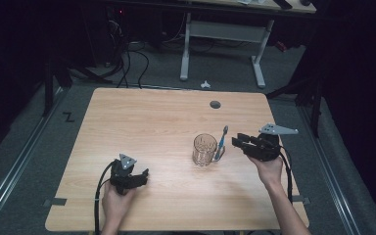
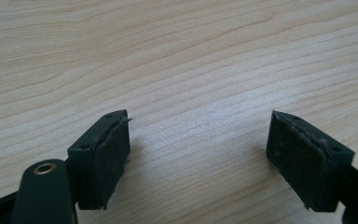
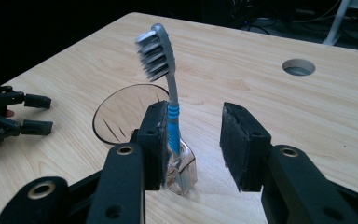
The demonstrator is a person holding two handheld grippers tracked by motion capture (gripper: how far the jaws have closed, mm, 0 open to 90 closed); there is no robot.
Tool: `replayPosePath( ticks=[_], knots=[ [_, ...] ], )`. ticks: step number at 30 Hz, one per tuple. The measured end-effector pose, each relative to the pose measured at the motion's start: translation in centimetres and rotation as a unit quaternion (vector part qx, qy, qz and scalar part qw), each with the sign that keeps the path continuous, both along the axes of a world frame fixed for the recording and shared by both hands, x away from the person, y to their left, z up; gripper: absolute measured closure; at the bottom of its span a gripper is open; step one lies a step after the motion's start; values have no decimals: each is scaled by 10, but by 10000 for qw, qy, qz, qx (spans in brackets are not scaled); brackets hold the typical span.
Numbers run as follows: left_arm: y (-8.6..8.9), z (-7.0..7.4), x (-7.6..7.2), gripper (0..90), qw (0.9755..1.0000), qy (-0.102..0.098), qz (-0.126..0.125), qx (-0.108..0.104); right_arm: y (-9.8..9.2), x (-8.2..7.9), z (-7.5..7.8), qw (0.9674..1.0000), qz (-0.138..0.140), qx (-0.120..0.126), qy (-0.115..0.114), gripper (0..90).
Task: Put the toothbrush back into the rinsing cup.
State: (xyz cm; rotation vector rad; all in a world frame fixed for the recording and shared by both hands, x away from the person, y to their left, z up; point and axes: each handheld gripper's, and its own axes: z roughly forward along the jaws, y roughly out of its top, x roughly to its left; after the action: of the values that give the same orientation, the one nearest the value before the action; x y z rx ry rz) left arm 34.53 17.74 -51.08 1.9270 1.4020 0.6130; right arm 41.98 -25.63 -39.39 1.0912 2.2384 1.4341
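A clear glass mug [image 1: 204, 149] stands upright right of the table's middle. A toothbrush [image 1: 221, 142] with a grey head and blue-banded handle stands upright at the mug's right side. In the right gripper view the toothbrush [image 3: 171, 109] has its lower end in the handle of the mug [image 3: 121, 109]. My right gripper [image 1: 236, 141] [image 3: 196, 135] is open around the toothbrush. The handle lies against one pad [image 3: 161, 135] and a wide gap separates it from the other. My left gripper [image 1: 144, 176] [image 2: 198, 140] sits open low over bare wood at the front left, with nothing between its jaws.
The wooden table [image 1: 152, 122] has a round cable hole [image 1: 215, 104] near its far edge. My left gripper [image 3: 46, 113] lies beyond the mug in the right gripper view. A desk frame and cables stand on the dark floor behind the table.
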Motion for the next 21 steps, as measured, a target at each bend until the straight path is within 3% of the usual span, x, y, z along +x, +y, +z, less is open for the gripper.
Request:
replayPosePath(
  ticks=[21],
  knots=[
    [0,0,0,220,10000,4,-5,8,-16,-10,-6,9998,-148,163,-35,626]
  ],
)
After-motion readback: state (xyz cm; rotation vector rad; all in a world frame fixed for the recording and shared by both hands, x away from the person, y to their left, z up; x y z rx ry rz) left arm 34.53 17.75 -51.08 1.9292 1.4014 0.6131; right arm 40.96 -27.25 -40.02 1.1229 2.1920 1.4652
